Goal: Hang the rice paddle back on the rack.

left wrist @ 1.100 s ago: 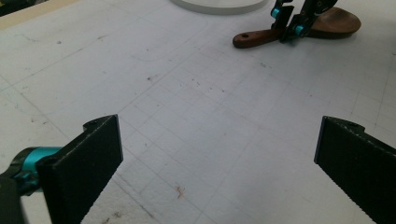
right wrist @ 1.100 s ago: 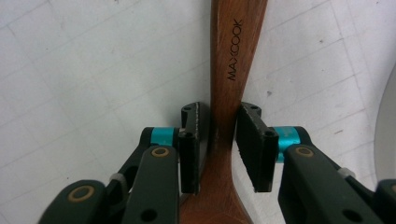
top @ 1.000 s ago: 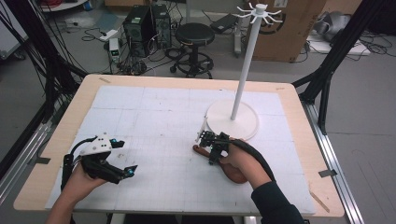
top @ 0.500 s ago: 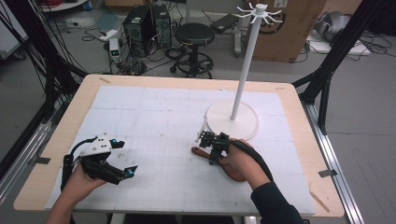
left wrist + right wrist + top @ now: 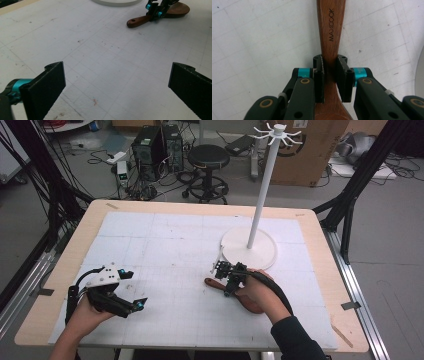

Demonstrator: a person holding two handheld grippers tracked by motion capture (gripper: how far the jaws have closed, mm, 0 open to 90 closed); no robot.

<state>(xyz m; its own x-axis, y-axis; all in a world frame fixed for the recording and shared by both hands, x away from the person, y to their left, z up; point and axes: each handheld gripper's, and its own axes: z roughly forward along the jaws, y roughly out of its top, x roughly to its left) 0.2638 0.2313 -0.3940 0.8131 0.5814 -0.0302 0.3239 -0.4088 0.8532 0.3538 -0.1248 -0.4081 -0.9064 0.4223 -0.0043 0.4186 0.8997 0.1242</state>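
Fingers (image 5: 322, 75) of our right gripper (image 5: 329, 75) have just been closing and now clench the handle of the wooden spoon (image 5: 330, 27), which lies flat on the desk (image 5: 165, 240) just beside the white stand (image 5: 250, 247). It is dark brown, stamped MAXCOOK. Our left gripper (image 5: 117, 85) hangs released, well apart.

My high camera is looking forward and down over the white gridded mat (image 5: 165, 250) from above my side of the table. My left gripper camera is looking low and level across that mat, catching from afar the brown wooden spoon (image 5: 150, 17) and the round white stand base (image 5: 115, 2). My right gripper camera is looking straight down on the same spoon, very close.
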